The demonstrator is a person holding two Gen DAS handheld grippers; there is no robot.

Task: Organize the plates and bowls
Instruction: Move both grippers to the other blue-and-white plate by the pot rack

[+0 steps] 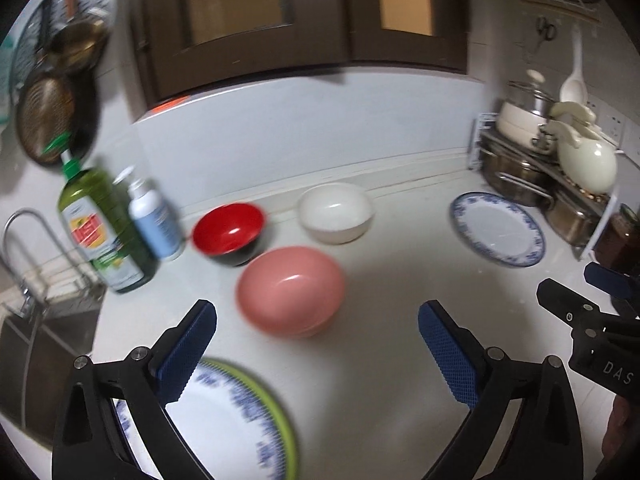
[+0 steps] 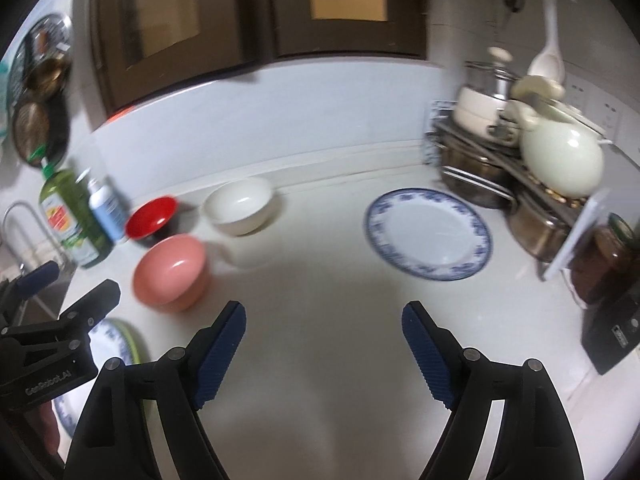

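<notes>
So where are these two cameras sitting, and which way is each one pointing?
Left wrist view: rides on the left gripper, looking across the counter at the pink bowl; its open fingers and the right gripper show.
Right wrist view: rides on the right gripper, facing the blue-rimmed plate; its open fingers and the left gripper show.
Shared: pink bowl, red bowl, white bowl, that plate, the window.

Pink bowl [image 1: 291, 291], red bowl [image 1: 228, 232], white bowl [image 1: 336, 212] cluster upright (blue-rimmed plate [image 2: 428, 234] well apart).
</notes>
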